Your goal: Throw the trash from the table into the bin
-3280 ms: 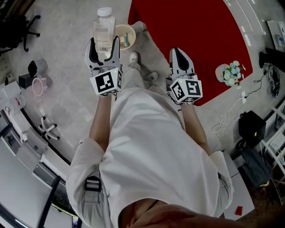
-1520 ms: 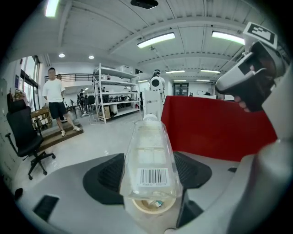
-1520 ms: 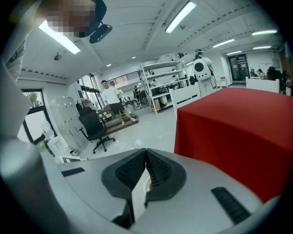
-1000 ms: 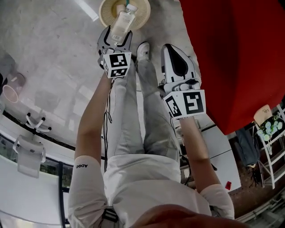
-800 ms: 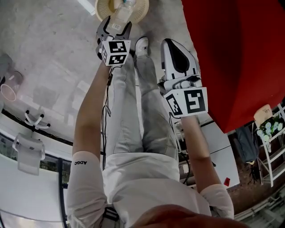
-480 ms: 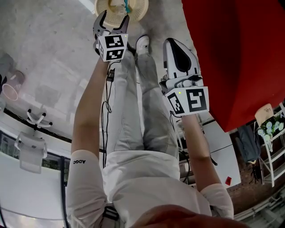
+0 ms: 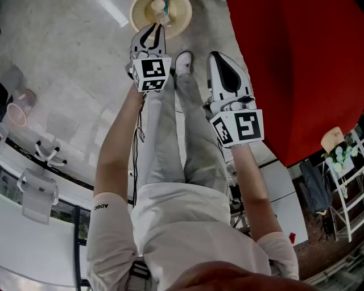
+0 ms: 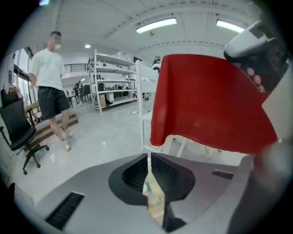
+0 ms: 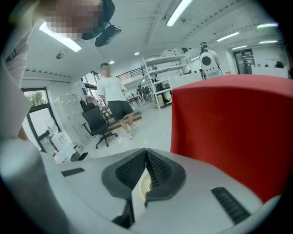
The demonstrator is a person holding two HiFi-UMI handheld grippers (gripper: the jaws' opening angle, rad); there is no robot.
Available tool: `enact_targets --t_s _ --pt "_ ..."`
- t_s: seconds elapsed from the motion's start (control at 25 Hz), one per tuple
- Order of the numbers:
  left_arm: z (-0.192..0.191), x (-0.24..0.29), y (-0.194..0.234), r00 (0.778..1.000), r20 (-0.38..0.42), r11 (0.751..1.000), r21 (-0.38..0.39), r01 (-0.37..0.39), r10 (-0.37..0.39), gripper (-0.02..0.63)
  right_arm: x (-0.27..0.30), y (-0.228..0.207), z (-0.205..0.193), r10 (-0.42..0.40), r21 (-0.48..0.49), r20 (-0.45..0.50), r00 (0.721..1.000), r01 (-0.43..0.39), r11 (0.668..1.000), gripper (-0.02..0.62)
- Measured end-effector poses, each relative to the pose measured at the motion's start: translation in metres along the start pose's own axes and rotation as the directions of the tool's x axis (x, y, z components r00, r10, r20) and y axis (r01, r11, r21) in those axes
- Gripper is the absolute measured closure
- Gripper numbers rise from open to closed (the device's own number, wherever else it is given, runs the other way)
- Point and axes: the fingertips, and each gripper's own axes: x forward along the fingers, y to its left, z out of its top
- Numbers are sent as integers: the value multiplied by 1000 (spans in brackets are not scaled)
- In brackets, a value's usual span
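Note:
The cream round bin (image 7: 181, 12) stands on the grey floor at the top of the head view. Inside it lies the clear plastic bottle (image 7: 157, 7), next to a teal scrap. My left gripper (image 7: 154, 27) hovers just short of the bin's near rim; its jaws are closing, almost together, with nothing between them. In the left gripper view, the bin's contents (image 8: 154, 200) show through the narrow gap below the left gripper (image 8: 149, 156). My right gripper (image 7: 218, 56) is shut and empty, to the right of the person's shoes. Cream bin weave (image 9: 145, 184) shows behind the right gripper (image 9: 145, 151).
A table under a red cloth (image 7: 307, 68) fills the right side, close beside the right gripper. A person (image 8: 48, 77) stands off to the left near an office chair (image 9: 98, 122) and shelving (image 8: 114, 80). A pink container (image 7: 19, 112) sits on the floor at left.
The bottle left my left gripper and dropped into the bin. The left jaws, wide apart a moment ago, came together, and that gripper lifted back a little. The right gripper rose slightly.

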Motion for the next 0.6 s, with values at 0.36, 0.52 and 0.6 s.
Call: enact_targets --t_s 0.36,0.52,0.6 --pt "139 -98 24 973 231 1000 0 -1 1 600 -35 49 79 23 -38 109 994 -19 999 586" --pt "197 -168 23 948 319 999 -35 24 -11 600 -66 73 115 27 -67 144 989 -17 998 586" --pt "225 -204 24 930 367 998 -50 28 -8 600 -81 80 131 20 -67 166 986 -8 998 586"
